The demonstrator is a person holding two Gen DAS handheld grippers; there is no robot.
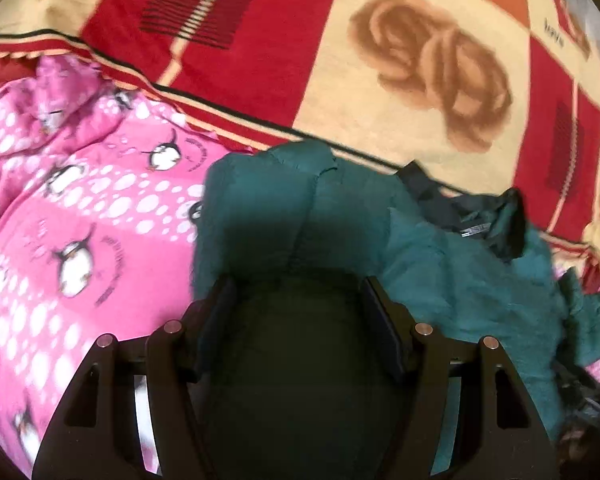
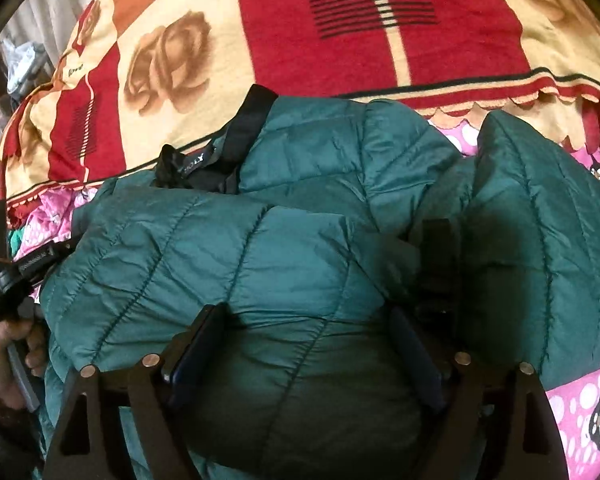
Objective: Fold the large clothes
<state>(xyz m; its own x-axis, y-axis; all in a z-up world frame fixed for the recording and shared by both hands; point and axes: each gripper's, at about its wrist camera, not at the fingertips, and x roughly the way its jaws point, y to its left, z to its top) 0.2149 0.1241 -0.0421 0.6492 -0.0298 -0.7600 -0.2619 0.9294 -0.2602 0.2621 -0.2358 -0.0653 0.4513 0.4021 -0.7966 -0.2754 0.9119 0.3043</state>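
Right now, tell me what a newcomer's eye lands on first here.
A crumpled teal quilted puffer jacket fills the foreground, its black collar lining turned up at the far edge. It lies on a pink fleece blanket with penguins, left of the jacket in the left wrist view. Behind both spreads a red-and-cream blanket with brown roses.

jacket (image 1: 340, 216): blurred, its near part lost in shadow
collar label (image 2: 198, 162): print too small to read
hand (image 2: 8, 356): cut off by the picture's edge
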